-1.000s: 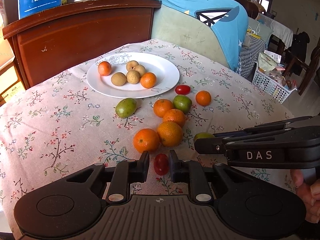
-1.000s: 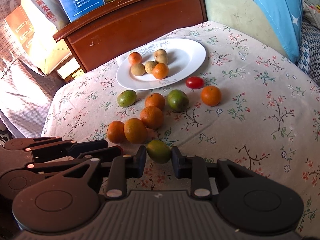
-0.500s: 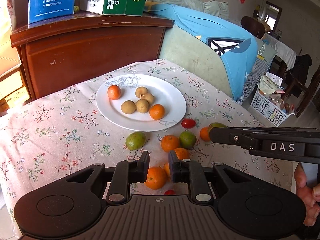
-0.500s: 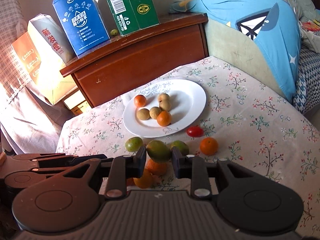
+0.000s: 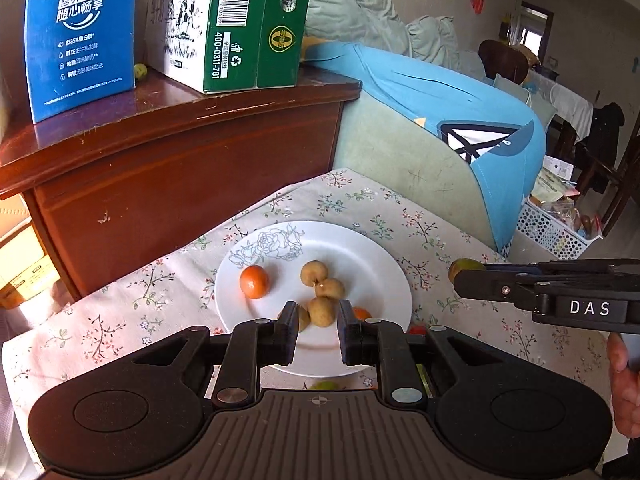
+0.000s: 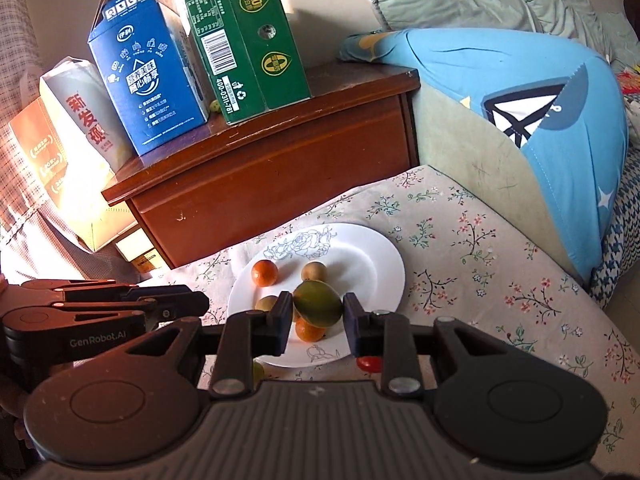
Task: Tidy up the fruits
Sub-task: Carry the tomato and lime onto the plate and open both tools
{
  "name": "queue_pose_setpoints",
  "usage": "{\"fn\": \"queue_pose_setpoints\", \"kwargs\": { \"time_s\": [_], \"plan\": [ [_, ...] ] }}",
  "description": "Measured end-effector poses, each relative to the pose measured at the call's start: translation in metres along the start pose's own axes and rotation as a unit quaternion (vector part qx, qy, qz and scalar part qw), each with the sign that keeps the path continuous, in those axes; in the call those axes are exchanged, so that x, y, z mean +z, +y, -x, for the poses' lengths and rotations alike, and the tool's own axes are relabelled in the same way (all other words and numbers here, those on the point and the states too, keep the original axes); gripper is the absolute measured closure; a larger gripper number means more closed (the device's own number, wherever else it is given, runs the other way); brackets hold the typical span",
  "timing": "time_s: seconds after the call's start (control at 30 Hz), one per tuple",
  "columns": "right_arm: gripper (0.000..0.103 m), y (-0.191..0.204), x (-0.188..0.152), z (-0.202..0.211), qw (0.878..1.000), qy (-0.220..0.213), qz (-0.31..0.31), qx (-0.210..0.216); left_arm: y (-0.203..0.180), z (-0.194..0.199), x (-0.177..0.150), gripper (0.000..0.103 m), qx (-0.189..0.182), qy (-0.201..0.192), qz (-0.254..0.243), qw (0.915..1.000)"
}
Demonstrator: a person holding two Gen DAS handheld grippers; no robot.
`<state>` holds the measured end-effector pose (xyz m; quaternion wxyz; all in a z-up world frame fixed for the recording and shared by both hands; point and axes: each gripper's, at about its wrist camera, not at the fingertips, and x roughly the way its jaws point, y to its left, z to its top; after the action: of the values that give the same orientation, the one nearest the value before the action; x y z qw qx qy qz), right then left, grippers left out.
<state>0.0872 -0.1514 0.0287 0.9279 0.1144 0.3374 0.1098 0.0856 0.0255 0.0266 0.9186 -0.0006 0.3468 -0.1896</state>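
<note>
A white plate (image 5: 372,272) on the floral tablecloth holds an orange (image 5: 254,281) and several small brown fruits (image 5: 322,310). My left gripper (image 5: 318,330) is open and empty, raised over the plate's near rim. My right gripper (image 6: 316,322) is shut on a green fruit (image 6: 318,304) and holds it in the air above the plate (image 6: 372,256). In the left wrist view the right gripper comes in from the right with the green fruit (image 5: 464,267) at its tip. A red tomato (image 6: 369,363) lies beside the plate; most loose fruits are hidden under the grippers.
A dark wooden cabinet (image 5: 180,160) stands behind the table with a blue carton (image 5: 80,32) and a green carton (image 5: 248,24) on top. A sofa with a blue cushion (image 5: 452,104) is to the right. A white basket (image 5: 556,232) sits on the floor.
Both grippers have risen and moved forward over the plate. The right gripper lifted the green fruit off the table. The left gripper left the red tomato behind and stays empty.
</note>
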Motion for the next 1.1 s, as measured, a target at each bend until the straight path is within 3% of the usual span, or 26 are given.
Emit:
{"fn": "queue_pose_setpoints", "kwargs": {
  "time_s": [0.6,0.83,1.1],
  "plan": [
    [0.076,-0.012,-0.003,-0.076,0.998,0.052,-0.015,-0.012,0.037,-0.079,0.004,0.085,0.018,0.06,0.035,0.9974],
    [0.073,-0.017,-0.001,-0.089,0.998,0.053,-0.031,-0.014,0.041,-0.091,0.007,0.085,0.006,0.062,0.049,0.9969],
    [0.072,-0.022,0.004,-0.082,0.998,0.04,-0.05,-0.014,0.032,-0.086,0.01,0.082,0.007,0.045,0.016,0.9988]
  ]
}}
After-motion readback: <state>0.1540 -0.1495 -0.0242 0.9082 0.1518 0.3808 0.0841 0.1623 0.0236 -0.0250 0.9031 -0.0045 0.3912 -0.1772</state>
